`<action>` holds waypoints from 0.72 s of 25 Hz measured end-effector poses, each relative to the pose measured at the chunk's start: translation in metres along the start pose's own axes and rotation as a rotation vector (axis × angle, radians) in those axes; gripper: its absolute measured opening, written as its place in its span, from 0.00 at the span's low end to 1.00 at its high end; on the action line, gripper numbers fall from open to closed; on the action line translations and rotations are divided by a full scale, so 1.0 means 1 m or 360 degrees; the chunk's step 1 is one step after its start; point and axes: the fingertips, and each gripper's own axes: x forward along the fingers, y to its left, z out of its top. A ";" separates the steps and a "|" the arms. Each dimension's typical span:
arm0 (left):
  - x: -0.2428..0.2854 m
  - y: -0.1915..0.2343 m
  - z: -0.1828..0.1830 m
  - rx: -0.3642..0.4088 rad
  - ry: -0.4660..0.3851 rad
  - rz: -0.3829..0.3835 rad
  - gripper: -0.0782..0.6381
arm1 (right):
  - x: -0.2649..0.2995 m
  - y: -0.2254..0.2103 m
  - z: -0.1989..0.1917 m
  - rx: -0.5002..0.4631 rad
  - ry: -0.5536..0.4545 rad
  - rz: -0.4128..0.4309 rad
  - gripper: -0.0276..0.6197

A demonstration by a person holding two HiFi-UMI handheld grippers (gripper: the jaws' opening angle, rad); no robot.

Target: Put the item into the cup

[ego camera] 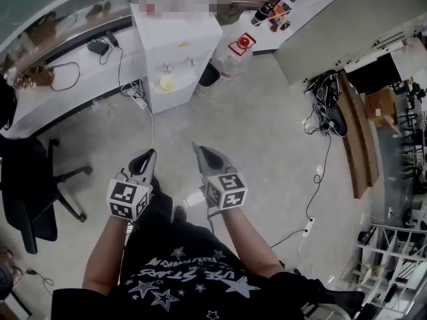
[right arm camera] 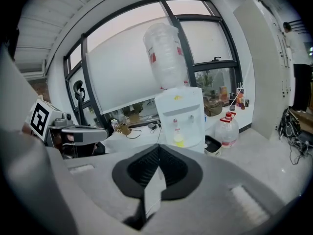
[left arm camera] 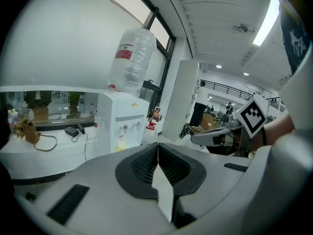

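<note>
Two hand-held grippers hover side by side over the pale grey floor [ego camera: 267,132], just ahead of the person's black star-printed shirt [ego camera: 180,272]. The left claw [ego camera: 151,153] is clenched. In the left gripper view, the left claw [left arm camera: 158,148] has its ribbed black pads pressed flat together with nothing between them. The right claw [ego camera: 198,147] is clenched too, and in the right gripper view the right claw [right arm camera: 158,151] meets along one closed seam, empty. Each gripper carries a white marker cube [ego camera: 128,199] near the person's wrist, and the two claws are near each other but apart.

Both claws point toward a white boxy water dispenser [ego camera: 175,52] that stands well apart from them. A clear upturned water bottle [right arm camera: 166,55] sits on top of it. Just beside the dispenser, on the floor, are a small black bin [ego camera: 209,75] and a spare clear water jug with a red cap [ego camera: 235,57]. A long white desk [ego camera: 73,65] runs along the window wall to the dispenser's left, bearing a brown bag [ego camera: 40,75] and a cable. A black office chair [ego camera: 33,185] stands on the person's left.

Neither a cup nor an item for it can be made out in any view.
</note>
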 end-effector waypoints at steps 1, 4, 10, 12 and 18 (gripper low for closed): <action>0.004 0.009 0.003 -0.0002 0.0001 0.0001 0.12 | 0.011 0.001 0.005 -0.0006 -0.0003 0.0002 0.04; 0.015 0.034 0.010 -0.0020 0.0010 0.0001 0.12 | 0.038 0.002 0.020 -0.0013 -0.0007 -0.0002 0.04; 0.035 0.078 0.014 -0.0056 0.0037 -0.0017 0.12 | 0.081 -0.001 0.031 0.0003 0.0047 -0.0041 0.04; 0.043 0.091 0.018 -0.0072 0.0034 -0.0033 0.12 | 0.094 -0.005 0.035 0.0001 0.0055 -0.0071 0.04; 0.061 0.118 0.006 -0.0033 0.0093 -0.0085 0.12 | 0.132 -0.010 0.036 0.0012 0.0057 -0.0117 0.04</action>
